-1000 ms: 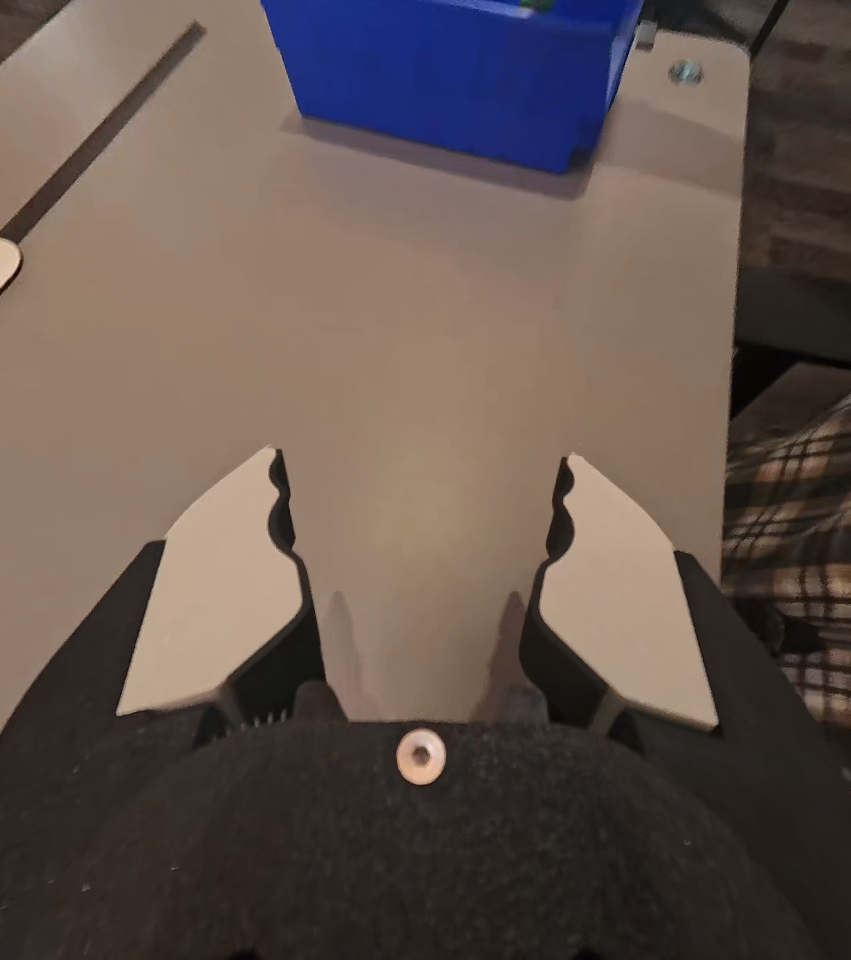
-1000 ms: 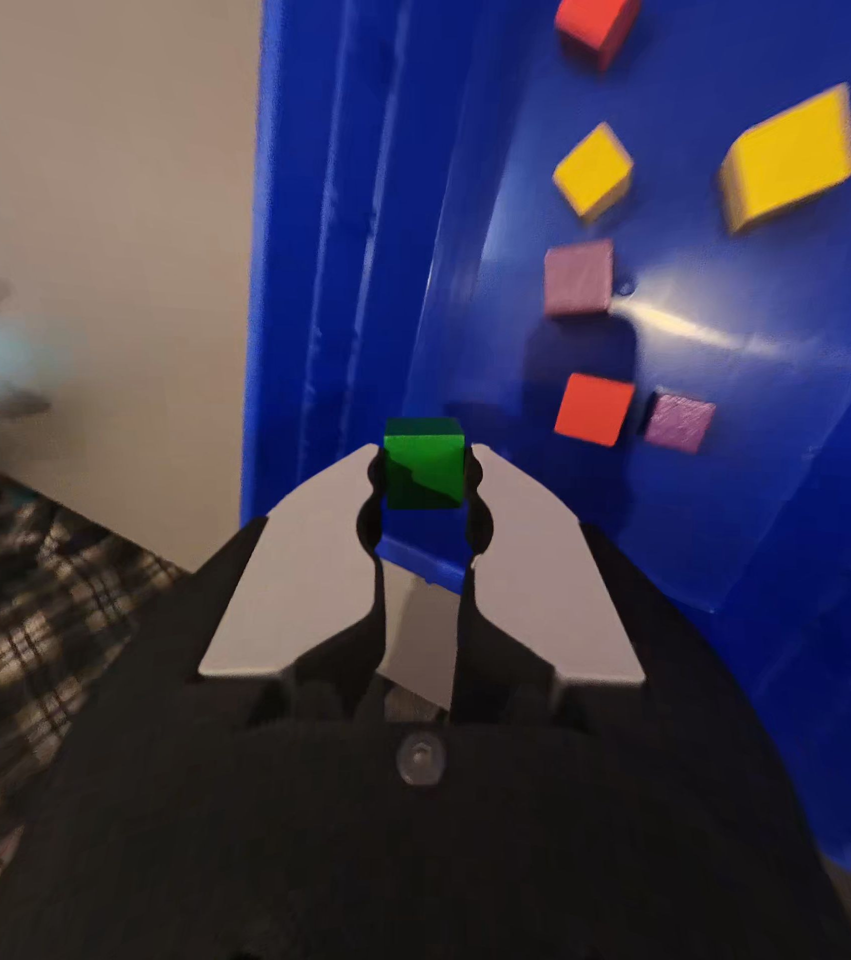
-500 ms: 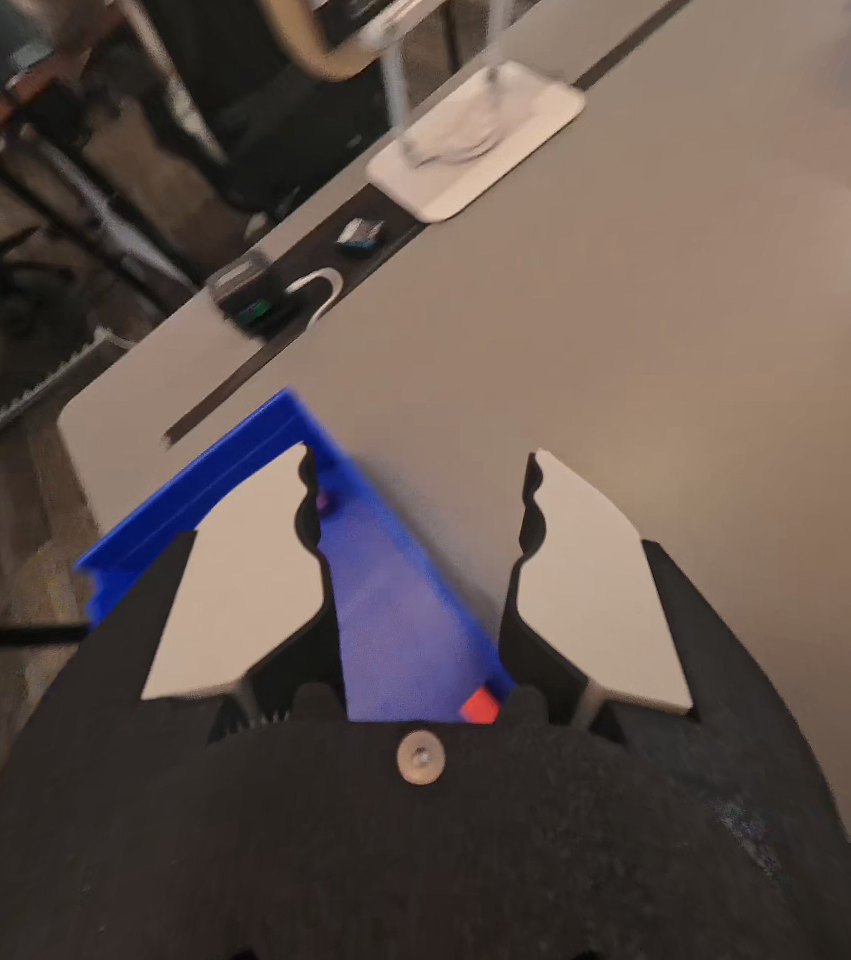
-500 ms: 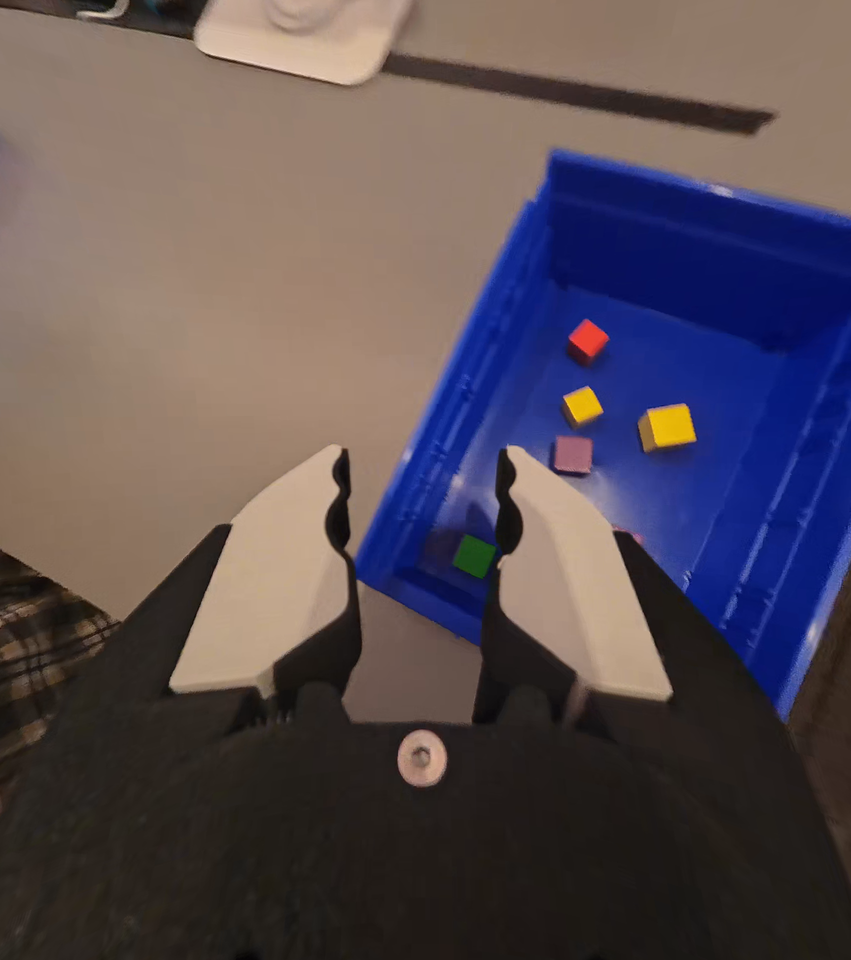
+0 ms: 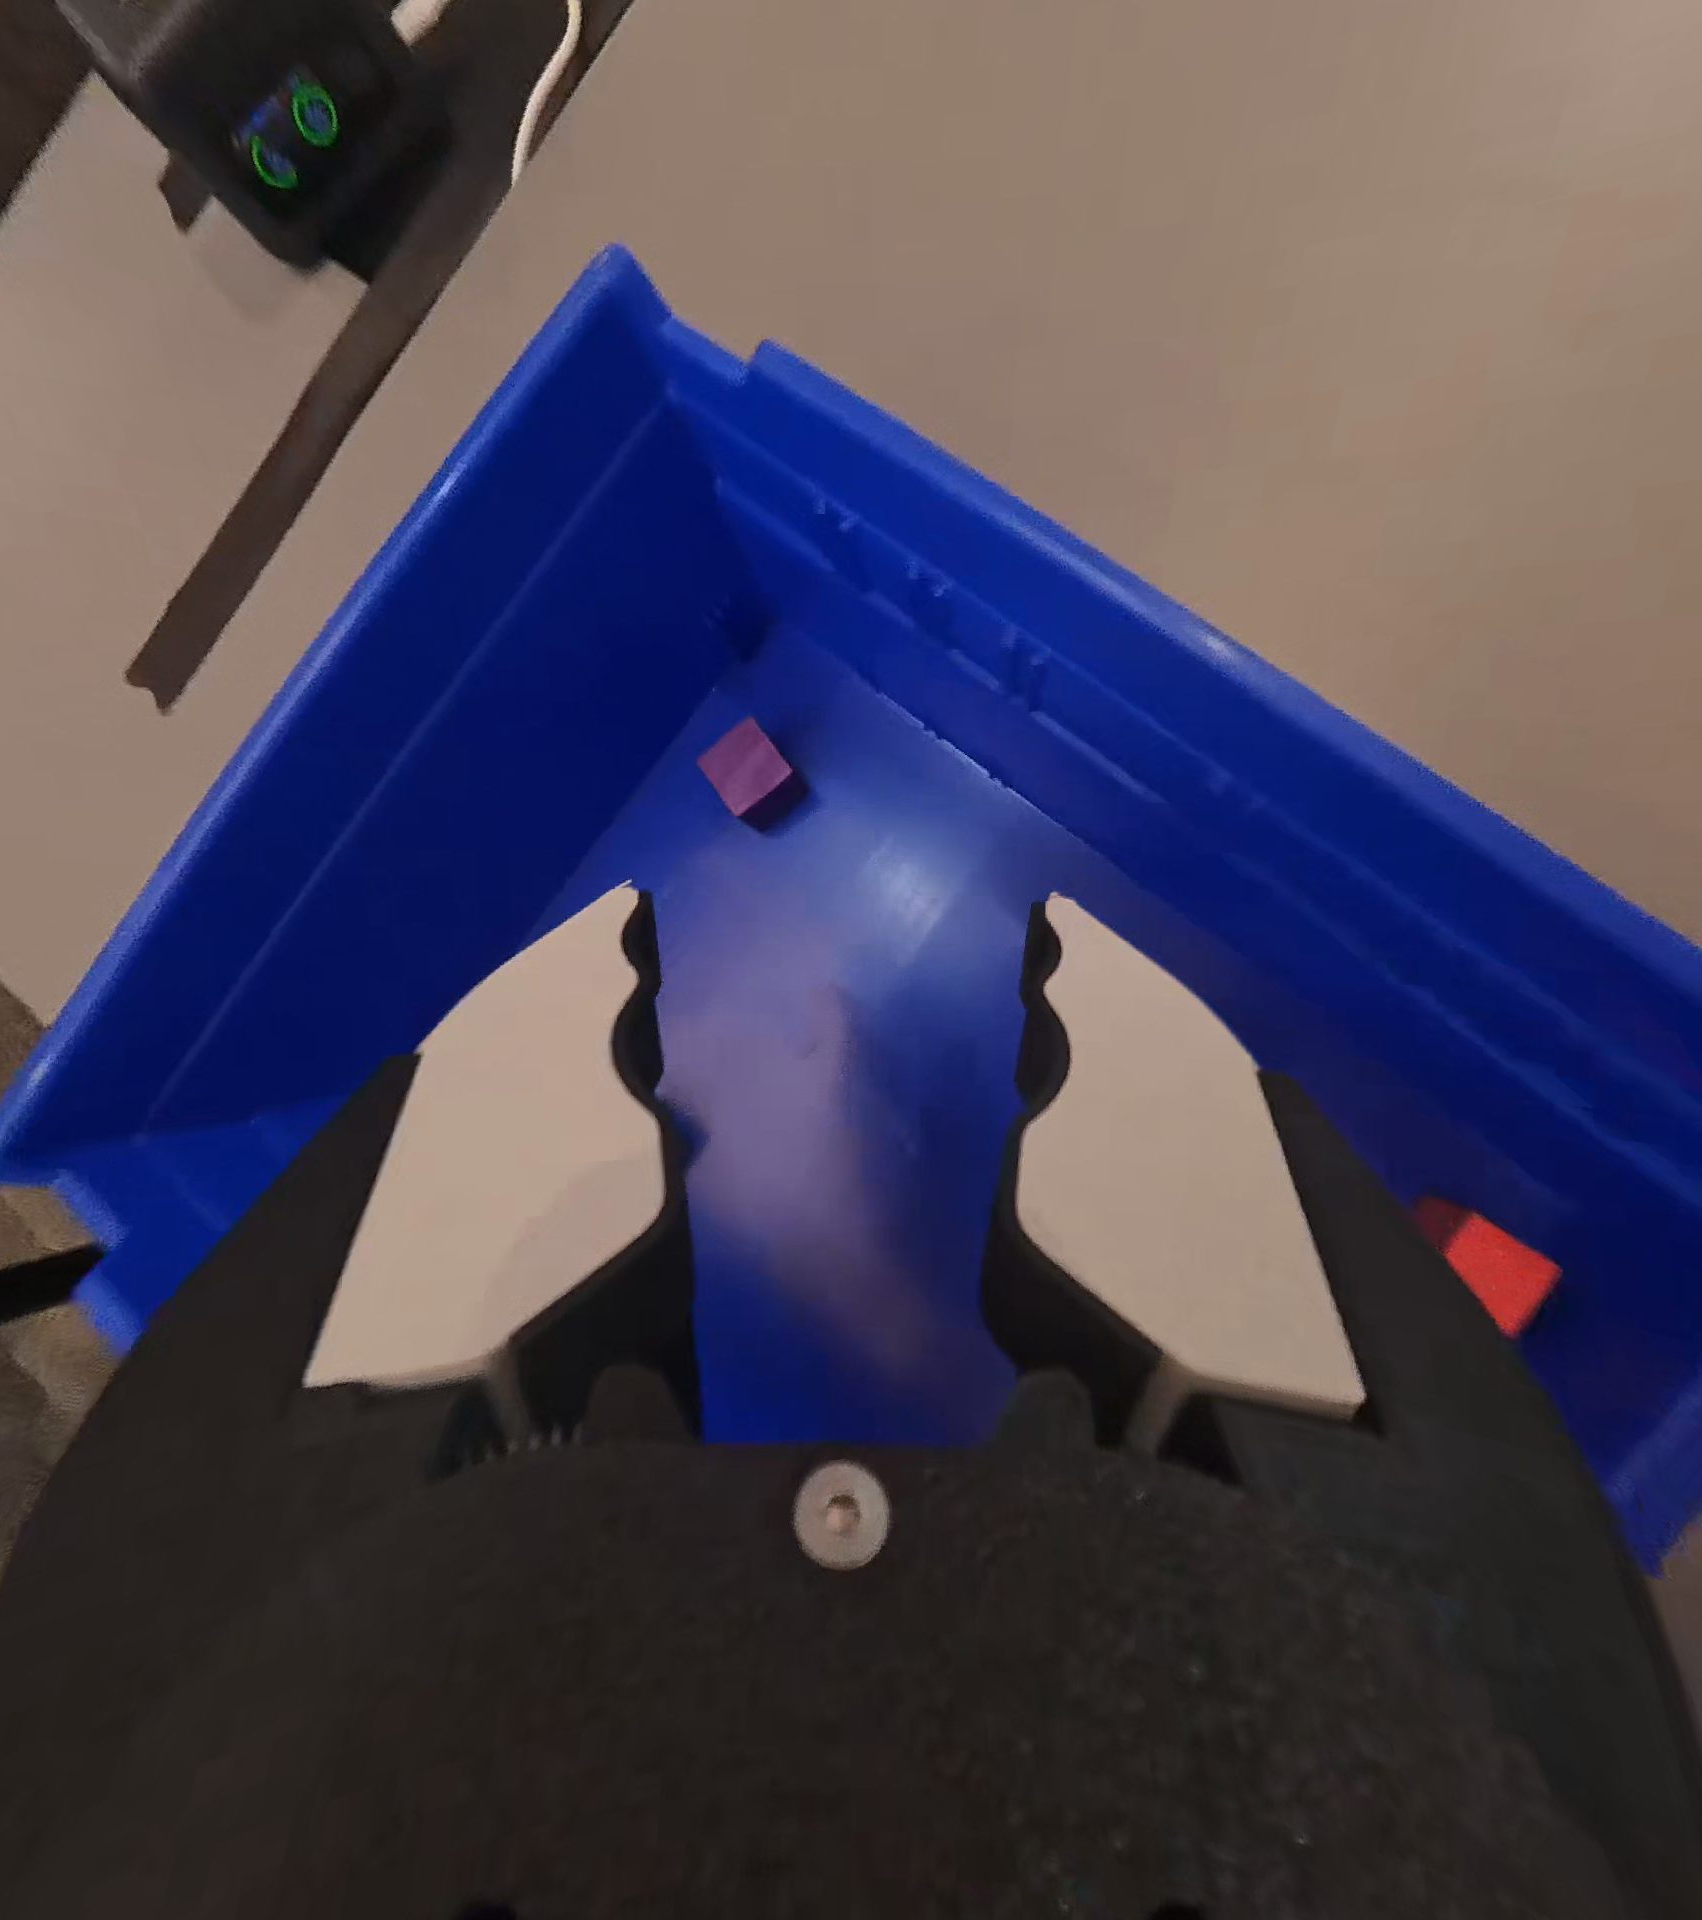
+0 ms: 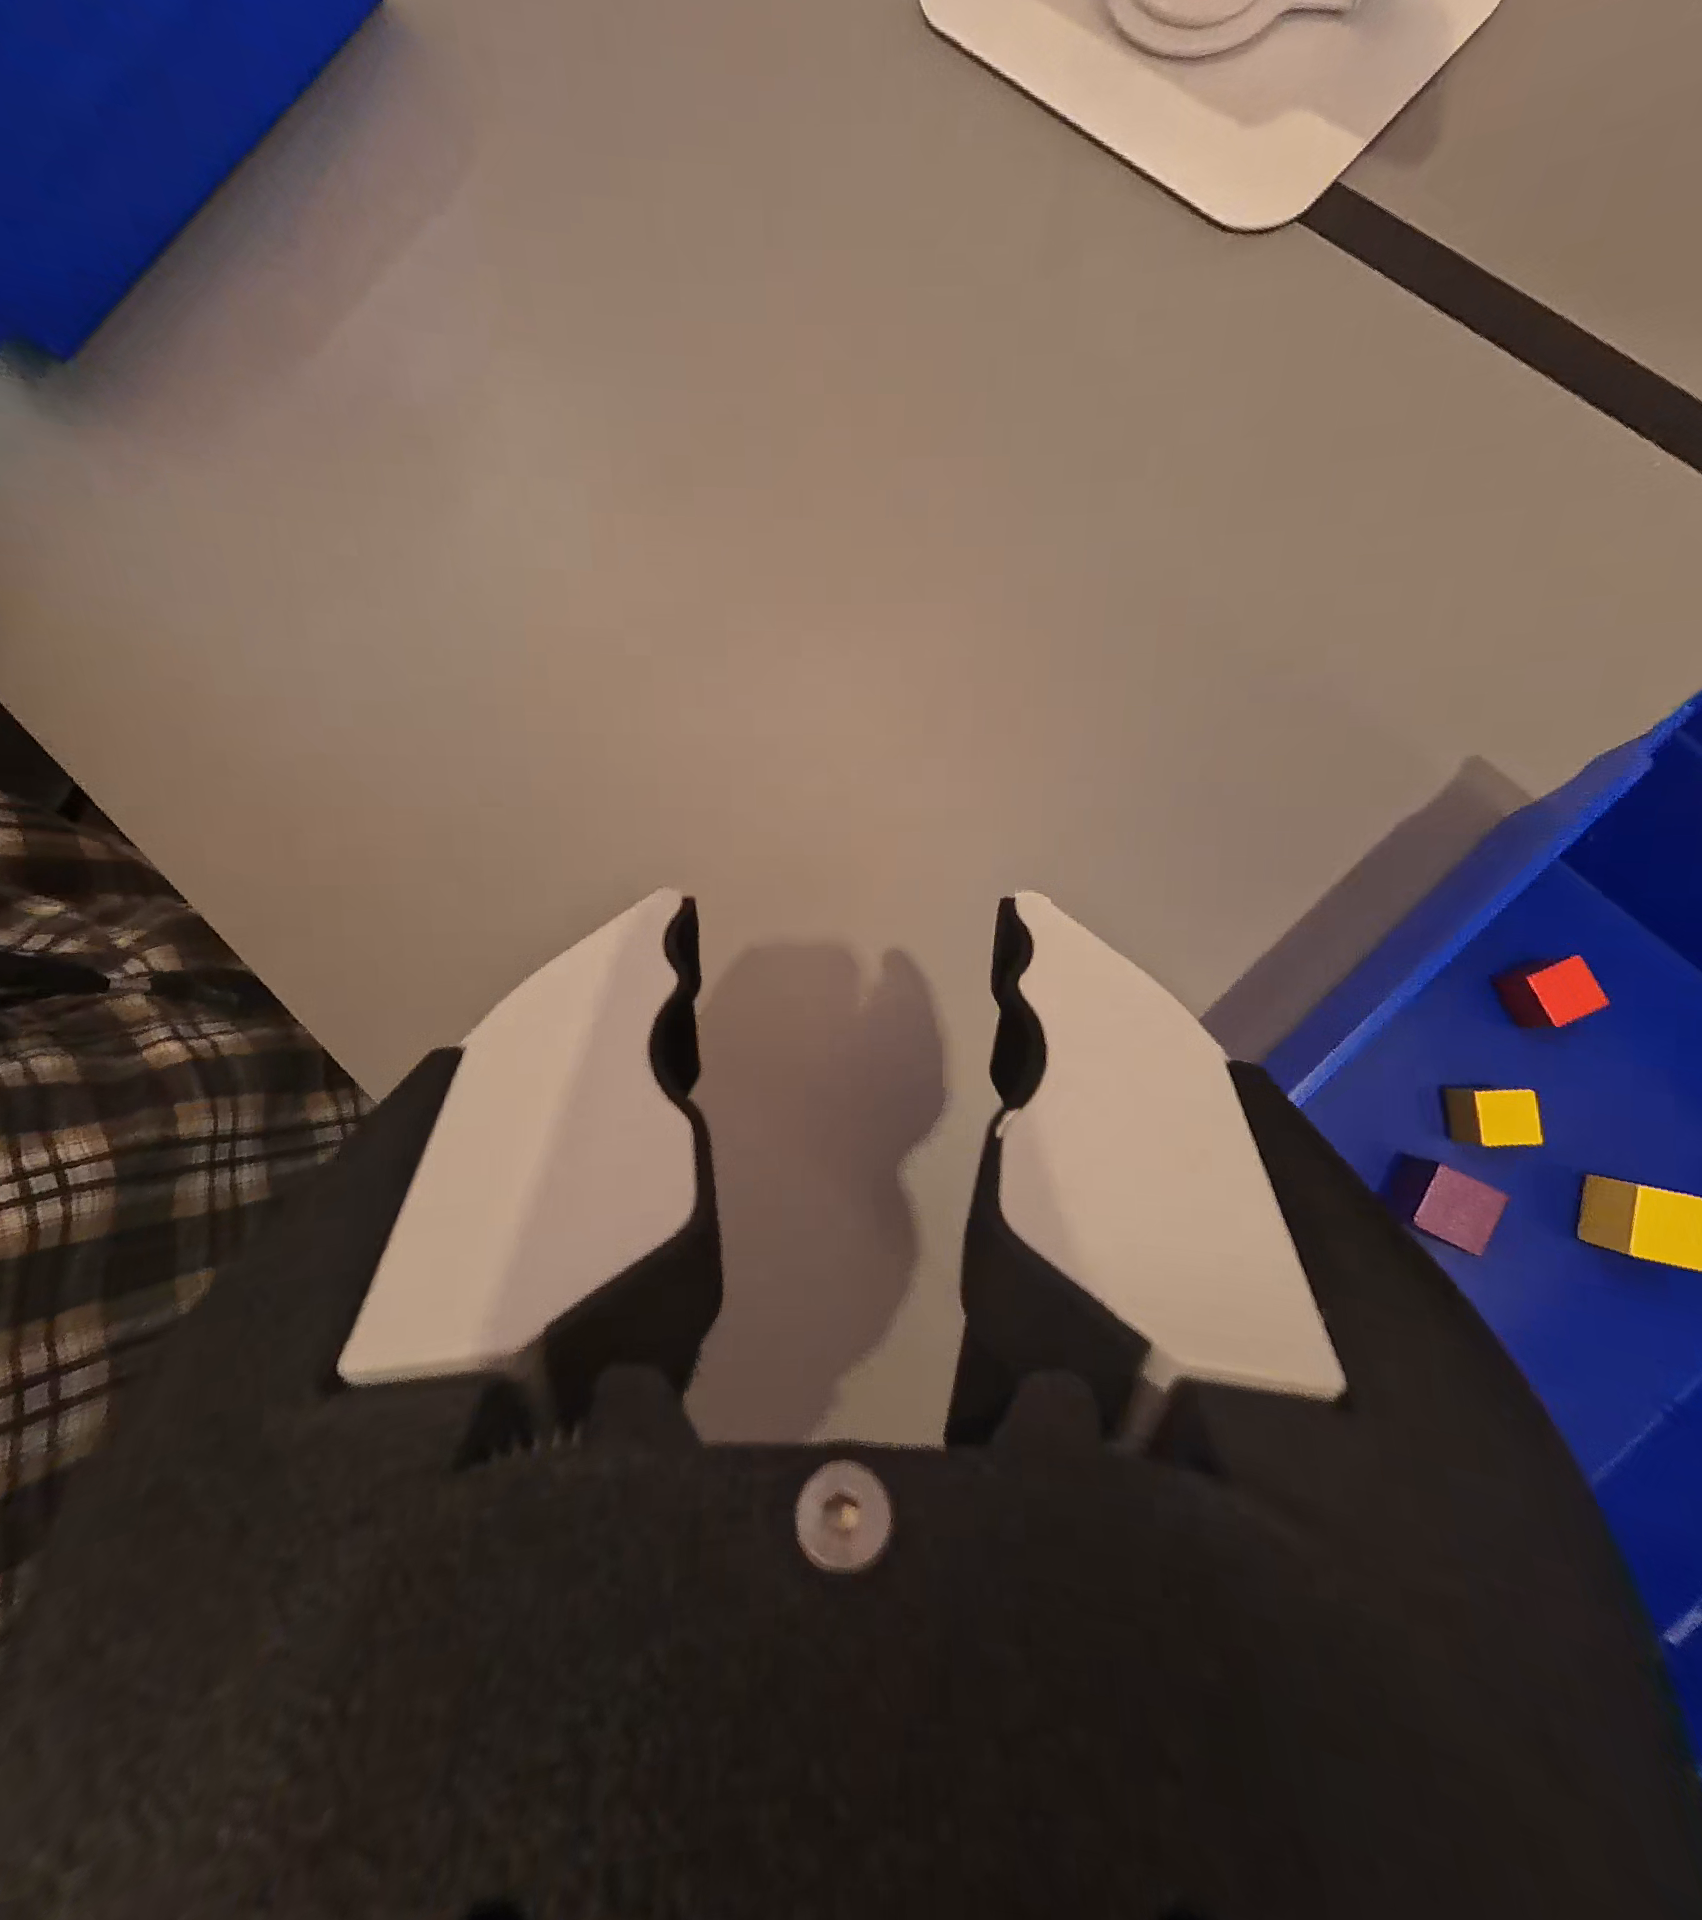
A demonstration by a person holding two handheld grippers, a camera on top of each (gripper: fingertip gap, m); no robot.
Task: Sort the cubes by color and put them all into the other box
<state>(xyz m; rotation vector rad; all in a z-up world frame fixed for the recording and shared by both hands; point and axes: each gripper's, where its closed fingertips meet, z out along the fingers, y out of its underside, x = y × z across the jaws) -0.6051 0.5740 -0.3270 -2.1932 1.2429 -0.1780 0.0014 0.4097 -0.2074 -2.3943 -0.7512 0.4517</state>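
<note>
Left wrist view looks down into a blue box (image 5: 473, 790) that stands on the grey counter (image 5: 1242, 312). The left claw (image 5: 834, 914) hangs above the inside of this box, released, with a wide gap between its two fingers and nothing held. A purple cube (image 5: 747, 771) lies on the box floor near the far corner, ahead of the claw and a little to the left of the gap, apart from both fingertips. A red cube (image 5: 1496, 1276) lies near the right wall of the box, partly hidden behind the right finger. Beyond the box, a dark slot in the counter holds a small black device (image 5: 291, 135) with green lights and a white cable.

Right wrist view shows the right claw (image 6: 845, 914) also released and empty, over the bare counter (image 6: 722, 520), where its shadow falls between the fingers. The second blue box (image 6: 1429, 997) is just beside the claw on the right. In it lie a red cube (image 6: 1553, 992), a small yellow cube (image 6: 1496, 1117), a purple cube (image 6: 1455, 1210) and a larger yellow cube (image 6: 1652, 1226), all apart from one another. The first box (image 6: 78, 156) is well away at the upper left corner. A white flat base (image 6: 1231, 94) rests at the far side of the counter. Plaid cloth (image 6: 47, 1039) shows at the left, beyond the counter edge.
</note>
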